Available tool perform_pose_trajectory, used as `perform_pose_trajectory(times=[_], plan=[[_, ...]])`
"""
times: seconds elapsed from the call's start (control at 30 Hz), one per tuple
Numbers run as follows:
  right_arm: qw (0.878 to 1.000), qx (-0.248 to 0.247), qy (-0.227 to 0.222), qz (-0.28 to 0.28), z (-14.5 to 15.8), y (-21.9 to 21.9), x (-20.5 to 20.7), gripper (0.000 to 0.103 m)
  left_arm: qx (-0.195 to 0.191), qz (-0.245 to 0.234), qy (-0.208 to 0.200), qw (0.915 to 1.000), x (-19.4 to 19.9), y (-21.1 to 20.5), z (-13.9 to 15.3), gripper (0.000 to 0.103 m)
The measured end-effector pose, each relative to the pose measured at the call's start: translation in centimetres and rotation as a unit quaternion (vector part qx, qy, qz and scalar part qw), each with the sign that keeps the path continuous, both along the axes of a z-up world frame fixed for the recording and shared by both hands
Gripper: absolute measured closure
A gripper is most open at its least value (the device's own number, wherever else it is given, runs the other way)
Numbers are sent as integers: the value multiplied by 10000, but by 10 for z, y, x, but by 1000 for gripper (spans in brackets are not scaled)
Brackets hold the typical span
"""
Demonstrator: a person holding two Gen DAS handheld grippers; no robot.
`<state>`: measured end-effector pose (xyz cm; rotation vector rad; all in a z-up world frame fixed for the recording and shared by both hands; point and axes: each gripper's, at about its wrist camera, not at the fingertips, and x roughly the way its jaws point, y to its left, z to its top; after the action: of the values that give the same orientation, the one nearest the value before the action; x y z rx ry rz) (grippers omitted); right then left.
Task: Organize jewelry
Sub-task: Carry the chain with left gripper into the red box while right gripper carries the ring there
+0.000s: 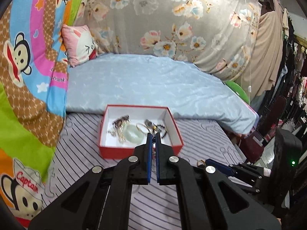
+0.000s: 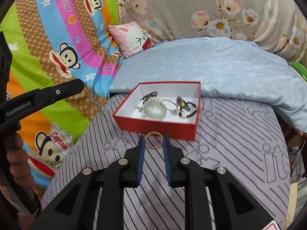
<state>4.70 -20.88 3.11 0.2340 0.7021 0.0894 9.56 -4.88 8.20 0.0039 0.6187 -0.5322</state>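
A red box [image 1: 107, 150] [image 2: 153, 127] with a white inside sits on the striped bed. It holds a pale jade bangle [image 1: 132, 133] [image 2: 154, 111], thin bangles, a beaded bracelet [image 2: 189, 110] and hair clips [image 1: 120, 119]. My left gripper [image 1: 153, 134] is shut on a thin silver chain [image 2: 96, 100], held above the box's near rim; the chain dangles down to the sheet in the right wrist view. My right gripper [image 2: 153, 137] is shut on a gold ring [image 2: 153, 140] [image 1: 201, 162], just in front of the box's near wall.
A folded light blue blanket [image 1: 153, 84] lies behind the box. A cartoon monkey quilt [image 1: 25, 76] rises on the left, a floral quilt [image 1: 172, 19] at the back, with a pink pillow [image 1: 79, 45]. The bed edge drops off at right by hanging clothes.
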Motion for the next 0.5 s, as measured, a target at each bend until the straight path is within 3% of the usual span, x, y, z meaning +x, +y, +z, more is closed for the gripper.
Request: perform_pose_trajectory(times=[0.3,0.5], plan=[[9998,-66,-199,37,29,-9,63,86,-57,276,-168,9995,67,-11,17,101],[9998,-160,-127,60,26,-10,96,86,47,416,-125,9990,101,-16,11,101]])
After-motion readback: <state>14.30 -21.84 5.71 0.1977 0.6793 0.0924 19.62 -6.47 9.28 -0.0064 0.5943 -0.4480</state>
